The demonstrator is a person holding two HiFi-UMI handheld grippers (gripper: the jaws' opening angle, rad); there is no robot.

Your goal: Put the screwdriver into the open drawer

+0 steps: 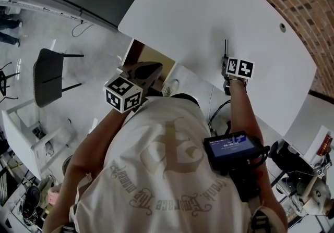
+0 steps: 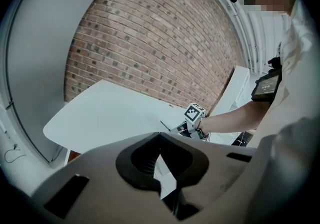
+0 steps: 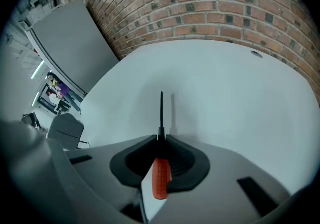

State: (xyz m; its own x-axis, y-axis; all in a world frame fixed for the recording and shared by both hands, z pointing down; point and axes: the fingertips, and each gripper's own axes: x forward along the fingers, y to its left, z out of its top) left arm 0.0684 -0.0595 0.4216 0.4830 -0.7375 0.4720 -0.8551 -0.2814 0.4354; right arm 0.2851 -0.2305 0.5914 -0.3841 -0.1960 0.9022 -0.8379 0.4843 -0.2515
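Our right claw (image 3: 161, 140) is closed on the screwdriver (image 3: 161, 175), pinching it just where the thin shaft meets the orange handle. The shaft points out over the white table (image 3: 235, 92). That grip worries us: the hold is on a narrow neck with the heavier handle behind it, so on the lift the tool may pivot or slide out. Our left claw (image 2: 160, 135) is closed on nothing and sits beside what looks like the open drawer (image 1: 141, 52) at the table's near edge. We judge it could block the way in. The long shaft could also catch the table edge on the way in.
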